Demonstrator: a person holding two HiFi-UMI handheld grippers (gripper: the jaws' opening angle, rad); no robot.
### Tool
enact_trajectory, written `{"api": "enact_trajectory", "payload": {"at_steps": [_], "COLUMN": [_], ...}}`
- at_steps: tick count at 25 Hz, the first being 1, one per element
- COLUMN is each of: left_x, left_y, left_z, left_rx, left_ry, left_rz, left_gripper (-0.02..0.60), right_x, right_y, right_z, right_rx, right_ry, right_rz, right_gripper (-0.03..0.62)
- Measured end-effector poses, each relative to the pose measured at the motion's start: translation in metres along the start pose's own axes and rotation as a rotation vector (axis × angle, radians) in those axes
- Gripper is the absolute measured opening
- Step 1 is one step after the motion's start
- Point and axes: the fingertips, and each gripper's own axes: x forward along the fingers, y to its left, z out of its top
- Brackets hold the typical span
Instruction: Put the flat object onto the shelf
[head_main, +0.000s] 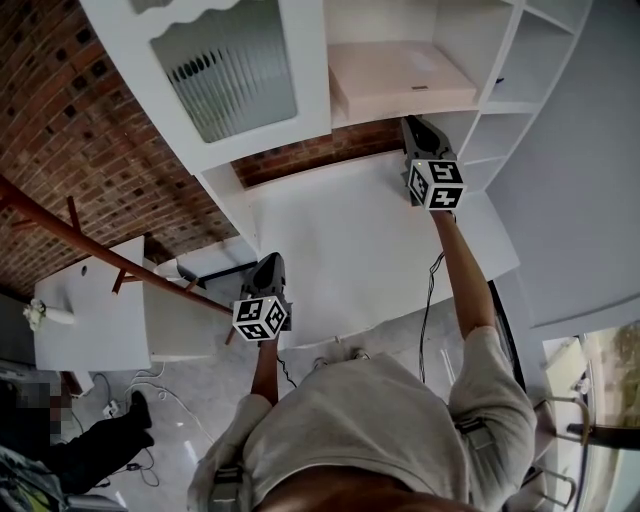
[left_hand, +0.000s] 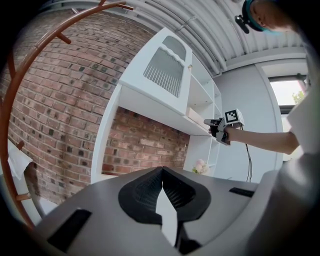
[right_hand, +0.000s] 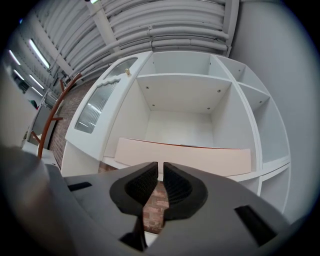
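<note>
The flat object, a pale pink flat box (head_main: 400, 75) (right_hand: 182, 156), lies on a shelf board (head_main: 352, 116) of the white shelving unit, in the open bay right of the glass door. My right gripper (head_main: 411, 123) (right_hand: 160, 166) is raised just in front of and slightly below that board's front edge. Its jaws are shut with nothing between them. My left gripper (head_main: 268, 262) (left_hand: 162, 171) hangs low at the near edge of the white table (head_main: 350, 250), shut and empty. The left gripper view shows the right gripper (left_hand: 212, 125) at the shelf.
A cabinet door with ribbed glass (head_main: 235, 65) is left of the bay. More open compartments (head_main: 535, 50) stand to its right. A red-brown rail (head_main: 100, 250) crosses the brick wall (head_main: 60, 120) at left. A small white side table (head_main: 85, 320) stands below.
</note>
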Motion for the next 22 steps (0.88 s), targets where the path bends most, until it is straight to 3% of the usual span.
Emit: {"api": "enact_trajectory", "payload": {"at_steps": [12,22], "left_x": [-0.006,-0.001], "left_y": [-0.016,-0.025], "left_z": [-0.008,-0.016], "left_rx": [0.004,-0.005], "left_ry": [0.018,0.032], "left_rz": [-0.036,-0.056], "left_gripper": [0.015,0.015], "right_x": [-0.082,-0.148], "right_y": [0.051,0.061], "right_z": [-0.047,-0.141], "right_rx": [-0.025,0.057], "right_ry": [0.035,0.179], "right_rz": [0.026,-0.048], "right_gripper": [0.041,0.037]}}
